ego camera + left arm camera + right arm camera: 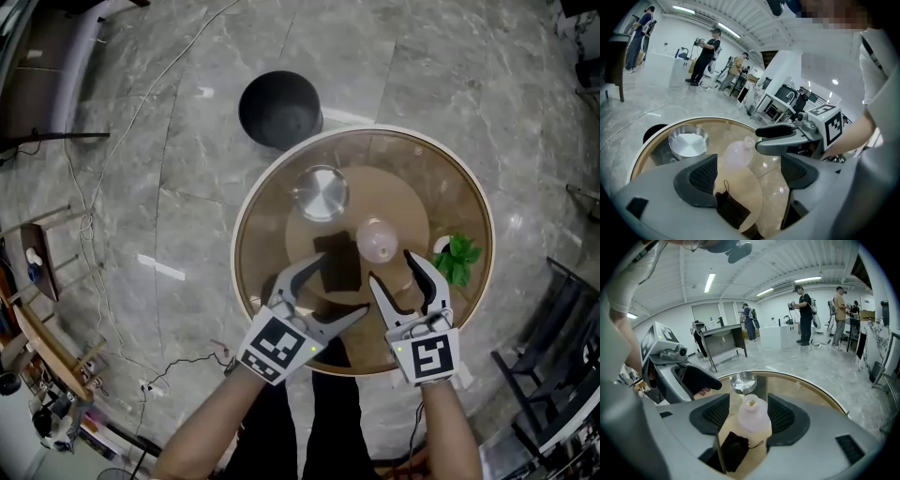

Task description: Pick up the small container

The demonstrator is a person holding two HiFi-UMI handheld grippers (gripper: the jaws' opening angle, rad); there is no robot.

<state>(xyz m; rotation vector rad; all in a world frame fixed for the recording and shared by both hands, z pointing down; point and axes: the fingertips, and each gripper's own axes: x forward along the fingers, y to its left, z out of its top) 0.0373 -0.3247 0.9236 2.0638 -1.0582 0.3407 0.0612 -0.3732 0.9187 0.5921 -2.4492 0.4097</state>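
Square-marker cube on right hand-held gripper, near small container

Head overhead, gripper views low, sharing table

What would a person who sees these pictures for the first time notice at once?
A round glass table with a pale rim takes the middle of the head view, and a small translucent plastic bottle stands near its middle. The left gripper and the right gripper, both open, hang over the near edge, the bottle lined up between the right one's jaws. A shiny steel bowl stands farther back.
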